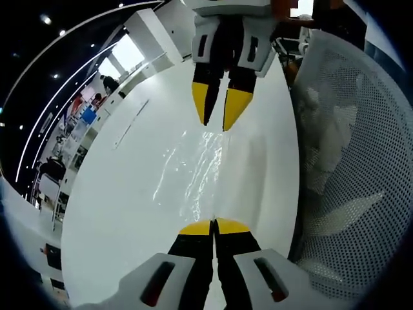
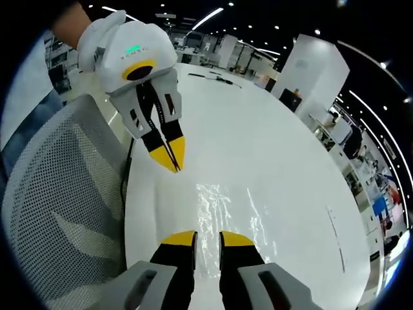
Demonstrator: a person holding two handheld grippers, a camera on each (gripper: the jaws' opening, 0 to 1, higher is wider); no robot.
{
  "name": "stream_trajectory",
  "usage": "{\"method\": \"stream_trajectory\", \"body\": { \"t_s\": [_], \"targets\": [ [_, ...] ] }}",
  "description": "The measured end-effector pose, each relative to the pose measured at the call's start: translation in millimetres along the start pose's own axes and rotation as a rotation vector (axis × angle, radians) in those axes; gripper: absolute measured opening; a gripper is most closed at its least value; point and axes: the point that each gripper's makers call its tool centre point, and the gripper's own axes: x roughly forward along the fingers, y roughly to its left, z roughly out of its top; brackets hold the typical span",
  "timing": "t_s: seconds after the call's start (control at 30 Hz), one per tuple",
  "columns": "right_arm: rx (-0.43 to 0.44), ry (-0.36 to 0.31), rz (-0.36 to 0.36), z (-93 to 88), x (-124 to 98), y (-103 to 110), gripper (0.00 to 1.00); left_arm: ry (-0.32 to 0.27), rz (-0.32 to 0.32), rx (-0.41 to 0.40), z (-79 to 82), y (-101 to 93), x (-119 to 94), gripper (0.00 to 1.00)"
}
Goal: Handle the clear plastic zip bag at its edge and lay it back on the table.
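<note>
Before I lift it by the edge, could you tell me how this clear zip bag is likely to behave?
The clear zip bag looks thin and wrinkled, so it will probably droop rather than stay flat. It appears empty, so likely very light. Its glossy film on the smooth white table may slide when nudged. The left tool is closed at one edge; the right tool is open.

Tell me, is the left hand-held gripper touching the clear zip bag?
Touching. In the left gripper view, the left hand-held gripper has its jaws shut on the near edge of the clear zip bag.
</note>
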Motion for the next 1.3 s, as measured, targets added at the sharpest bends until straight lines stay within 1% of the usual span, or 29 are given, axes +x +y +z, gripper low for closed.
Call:
{"method": "stream_trajectory", "body": {
  "t_s": [0.1,0.3,0.53,0.73,1.0,1.3],
  "targets": [
    [-0.001,0.005,0.005,-1.5,1,1,0.1,-0.003,-0.002,0.004,1.3,0.2,1,0.0],
    [-0.001,0.01,0.005,-3.1,2,2,0.09,-0.019,0.002,0.021,11.2,2.8,-2,0.0],
    [0.01,0.018,0.011,-8.7,6,3,0.09,-0.03,0.007,0.025,16.1,7.0,-3,0.0],
    [0.024,0.025,0.025,-10.9,6,9,0.07,-0.035,0.009,0.026,17.7,8.4,-2,0.0],
    [0.03,0.019,0.045,-8.3,5,15,0.0,-0.034,0.01,0.021,15.9,8.3,-2,0.0],
    [0.032,0.015,0.054,-11.1,11,15,0.0,-0.033,0.014,0.009,14.6,8.8,-2,0.0]
  ]
}}
